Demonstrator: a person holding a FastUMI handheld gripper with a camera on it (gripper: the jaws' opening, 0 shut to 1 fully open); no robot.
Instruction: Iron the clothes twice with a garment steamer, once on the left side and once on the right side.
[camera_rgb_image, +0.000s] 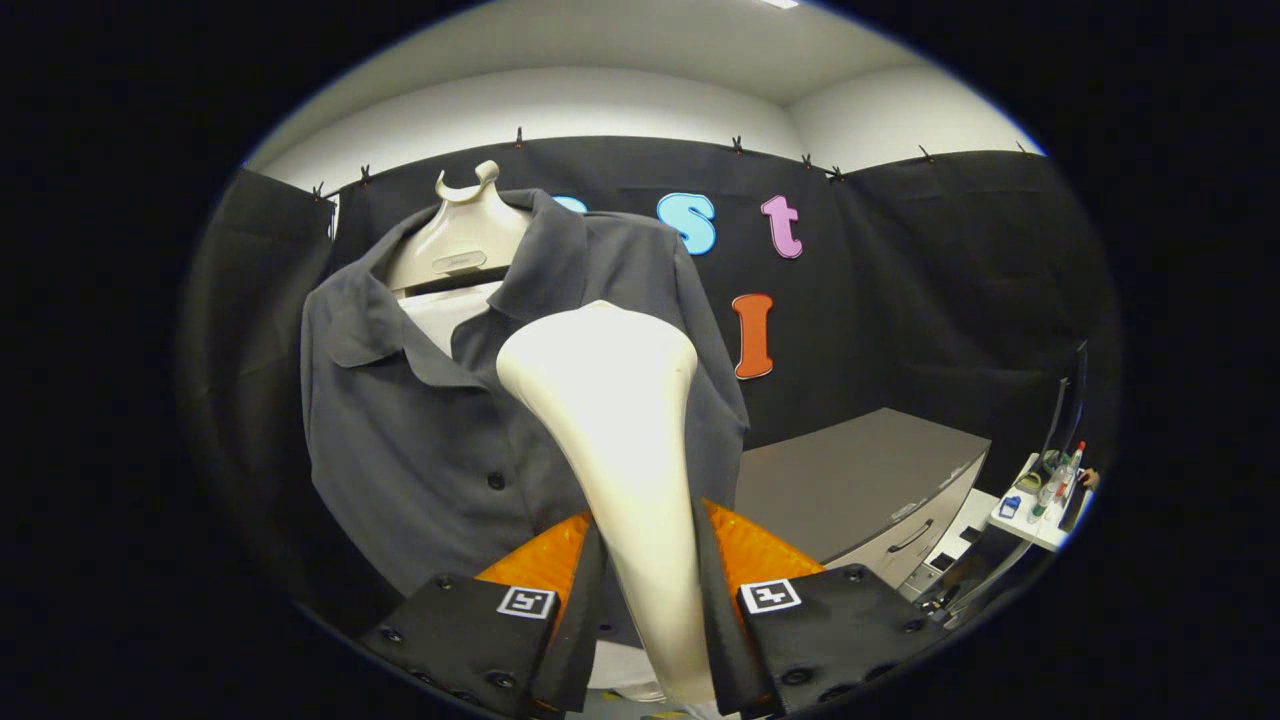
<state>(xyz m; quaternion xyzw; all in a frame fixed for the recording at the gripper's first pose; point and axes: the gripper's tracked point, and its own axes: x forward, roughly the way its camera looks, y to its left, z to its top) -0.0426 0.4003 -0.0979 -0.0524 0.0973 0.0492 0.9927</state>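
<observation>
Cream plastic garment steamer (620, 420) is standing upright between the fingers, its head lying against the hanging dark-grey buttoned shirt (420, 440).

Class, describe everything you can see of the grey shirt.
The shirt is dark grey, of soft matte cloth, with a spread collar and dark buttons down the front. It hangs upright on a cream hanger, neck open, white showing inside. The steamer, clamped in the gripper, rises in front of it; contact cannot be told.
</observation>
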